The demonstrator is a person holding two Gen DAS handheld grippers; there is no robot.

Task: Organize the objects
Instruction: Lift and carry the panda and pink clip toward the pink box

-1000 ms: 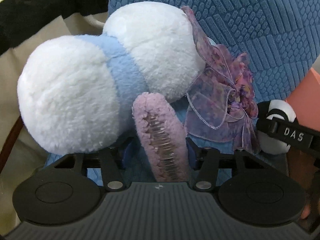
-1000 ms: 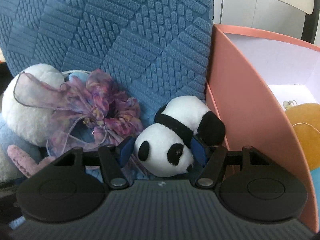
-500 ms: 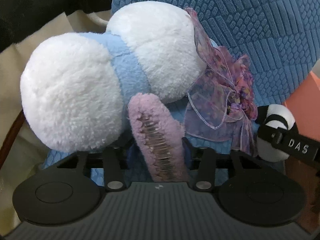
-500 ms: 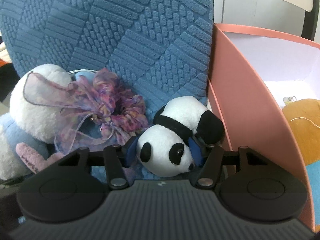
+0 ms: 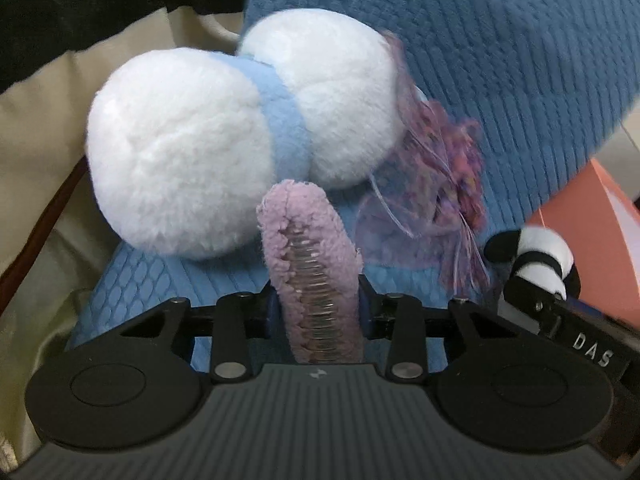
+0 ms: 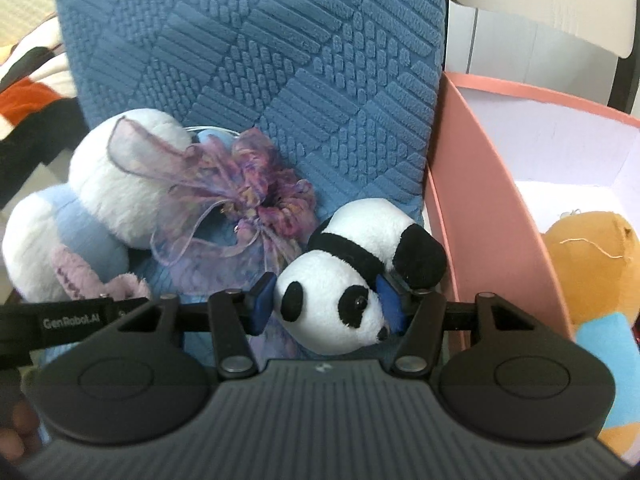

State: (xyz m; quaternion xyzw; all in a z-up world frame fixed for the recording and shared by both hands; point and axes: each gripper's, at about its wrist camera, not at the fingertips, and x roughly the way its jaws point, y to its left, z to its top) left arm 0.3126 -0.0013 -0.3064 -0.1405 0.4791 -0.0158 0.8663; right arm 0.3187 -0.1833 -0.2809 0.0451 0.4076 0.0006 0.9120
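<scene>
A lilac fuzzy hair clip (image 5: pixel 312 248) with metal teeth stands up between the pads of my left gripper (image 5: pixel 318 308), which is shut on it. Behind the clip lies a white and light-blue plush (image 5: pixel 180 160), beside a purple gauze bow (image 5: pixel 440 184). My right gripper (image 6: pixel 326 304) is shut on the head of a small panda plush (image 6: pixel 332 316), its blue pads (image 6: pixel 262 304) pressing both cheeks. The panda hangs close to the pink box wall (image 6: pixel 488 220). In the left wrist view the panda (image 5: pixel 540 256) shows at the right edge.
Everything rests on a blue quilted chair seat (image 5: pixel 208 280) with a tall blue backrest (image 6: pixel 280 80). The pink box holds an orange plush (image 6: pixel 588 256). Cream fabric (image 5: pixel 36 160) and a black striped cloth (image 5: pixel 80 8) lie to the left of the chair.
The left jaws have closed onto the lilac clip. The right jaws have narrowed onto the panda's head. Both grippers have drawn back and up a little with their items.
</scene>
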